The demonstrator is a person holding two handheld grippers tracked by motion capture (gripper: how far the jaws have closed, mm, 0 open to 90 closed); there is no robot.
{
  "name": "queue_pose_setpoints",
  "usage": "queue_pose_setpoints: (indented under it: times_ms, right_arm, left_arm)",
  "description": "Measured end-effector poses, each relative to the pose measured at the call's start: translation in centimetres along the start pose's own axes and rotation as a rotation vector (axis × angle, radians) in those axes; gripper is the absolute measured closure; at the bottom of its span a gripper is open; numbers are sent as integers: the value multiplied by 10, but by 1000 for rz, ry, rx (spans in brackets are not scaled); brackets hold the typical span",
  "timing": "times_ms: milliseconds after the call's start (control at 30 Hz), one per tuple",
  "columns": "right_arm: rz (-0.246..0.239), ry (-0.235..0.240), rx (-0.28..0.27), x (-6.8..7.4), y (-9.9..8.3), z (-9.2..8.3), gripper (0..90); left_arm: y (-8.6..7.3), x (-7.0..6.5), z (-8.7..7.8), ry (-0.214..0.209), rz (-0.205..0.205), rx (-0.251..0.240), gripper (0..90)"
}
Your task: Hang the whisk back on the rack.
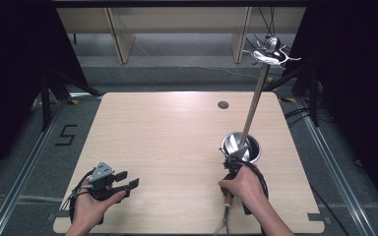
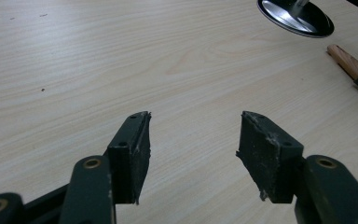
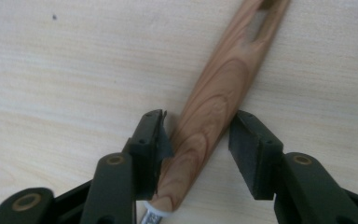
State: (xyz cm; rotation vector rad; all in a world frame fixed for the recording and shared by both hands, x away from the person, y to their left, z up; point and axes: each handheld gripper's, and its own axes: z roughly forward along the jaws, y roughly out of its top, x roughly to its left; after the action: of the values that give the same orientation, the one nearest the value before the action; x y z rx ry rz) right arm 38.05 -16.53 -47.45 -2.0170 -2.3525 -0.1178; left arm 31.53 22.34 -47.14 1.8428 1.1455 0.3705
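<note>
Wooden handle (image 3: 216,105) lies flat on the table (image 1: 177,137), just before the metal cup (image 1: 240,146). At the left, the left gripper (image 2: 193,140) is open over bare wood. At the right, the right gripper (image 3: 196,133) has its jaws around the handle; one pad touches, the other stands apart.

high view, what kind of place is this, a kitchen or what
Probably a recording lab or studio, not a kitchen: a bare wooden table stands on grey carpet between floor rails, black curtains hang at both sides, and loose cables trail across the floor.
</note>
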Motion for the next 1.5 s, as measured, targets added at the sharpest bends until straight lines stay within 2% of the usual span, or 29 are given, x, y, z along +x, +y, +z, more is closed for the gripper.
queue_pose_setpoints:
  times_ms: [100, 133, 167, 233, 300, 333, 367, 433, 467, 533, 700, 733, 767, 800, 833, 867, 900, 933, 1033, 1067, 1133, 1367, 1400, 1433, 1500]
  right_arm:
    - [2, 13, 13, 0, -1, -1, 578]
    - [-37, 0, 6, -1, -2, -1, 582]
    - [-69, 10, -10, -3, -2, 1, 586]
    - [-30, 12, 16, 0, -2, -2, 589]
    - [-46, -3, 1, -1, -2, -2, 595]
    - [-90, 5, -25, -3, -1, 0, 612]
    - [-106, 0, -15, -5, 0, -1, 623]
    - [-92, -8, 0, -4, 0, -2, 639]
    - [-106, -3, -25, -4, 0, -2, 674]
    - [-122, -13, -29, -5, -1, -2, 674]
    - [-107, 5, -30, -7, -3, -3, 639]
    - [-128, -11, -24, -8, -6, -1, 621]
    - [-128, -11, -24, -8, -6, -1, 621]
    - [-138, 8, 2, -7, -8, -3, 625]
    - [-138, 8, 2, -7, -8, -3, 625]
    - [-141, -8, -1, -5, -11, -2, 623]
    - [-141, -8, -1, -5, -11, -2, 623]
    - [-156, 7, 22, -7, -13, -3, 623]
    - [-157, -5, 3, -7, -16, -2, 624]
    - [-177, 6, 28, -10, -19, -5, 626]
    - [-171, 0, 36, -11, -23, -5, 634]
    - [-211, 7, 36, -13, -30, -4, 678]
    - [-202, -10, 23, -12, -31, -3, 686]
    - [-232, -11, 26, -14, -31, -3, 688]
    - [-250, 3, 30, -14, -31, -4, 689]
  left_arm:
    - [0, 1, 0, -3, 4, -6, 426]
    - [-1, 1, 1, -7, -2, -11, 426]
    - [-1, 1, 1, -4, -8, -10, 426]
    - [0, 0, 1, 2, -7, -12, 426]
    - [-1, 0, 1, 2, -4, -10, 425]
    - [-1, 1, 1, 4, -2, -4, 425]
    - [-1, 1, 1, 4, -2, -4, 425]
    - [-1, 1, 1, 2, -3, -5, 424]
    - [-1, 1, 1, 3, -11, -7, 424]
    - [-1, 2, 2, -2, -4, -6, 423]
    - [-1, 1, 1, 1, 1, -4, 422]
    - [-1, 1, 1, 1, -2, -5, 422]
    - [-1, 1, 1, 0, -8, -5, 422]
    - [-1, 1, 1, 2, -9, -6, 421]
    - [-1, 1, 1, 2, -9, -6, 421]
    - [-1, 2, 1, -3, 9, -8, 421]
    - [-1, 1, 1, 2, -9, -7, 421]
    - [-1, 1, 1, 1, -11, -6, 421]
    - [-1, 1, 1, -1, -7, -6, 421]
    - [-1, 1, 1, 0, -7, -4, 420]
    - [-1, 2, 2, -4, -4, -3, 420]
    - [-1, 1, 2, -1, -6, -1, 419]
    - [-1, 1, 1, 3, -6, 5, 420]
    - [-1, 2, 2, -5, 10, 0, 420]
    - [-1, 2, 2, 1, 0, 2, 419]
